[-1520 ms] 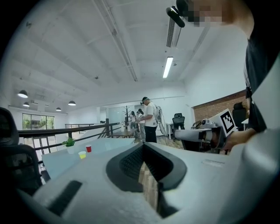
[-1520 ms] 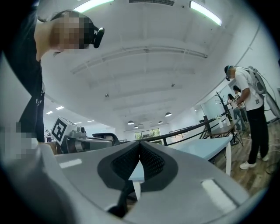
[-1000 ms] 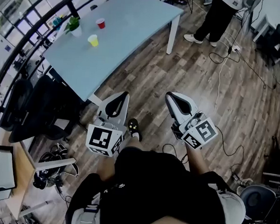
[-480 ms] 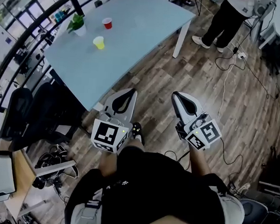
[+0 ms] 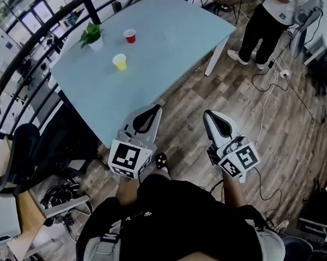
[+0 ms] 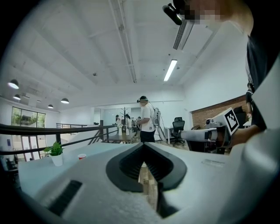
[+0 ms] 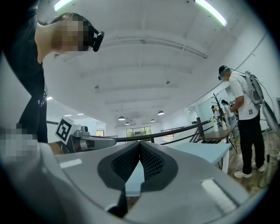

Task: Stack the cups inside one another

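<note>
The left gripper (image 5: pixel 151 108) and right gripper (image 5: pixel 210 113) both have their jaws pressed together on nothing, held level over the wood-plank floor (image 5: pixel 264 134), short of the pale blue table (image 5: pixel 176 33). On it, the small red plastic cup (image 5: pixel 129 35) and small yellow plastic cup (image 5: pixel 119 61) stand apart, seemingly mouth up. The step calls for reaching the table first, then spreading one gripper's jaws before meeting a cup's wall.
</note>
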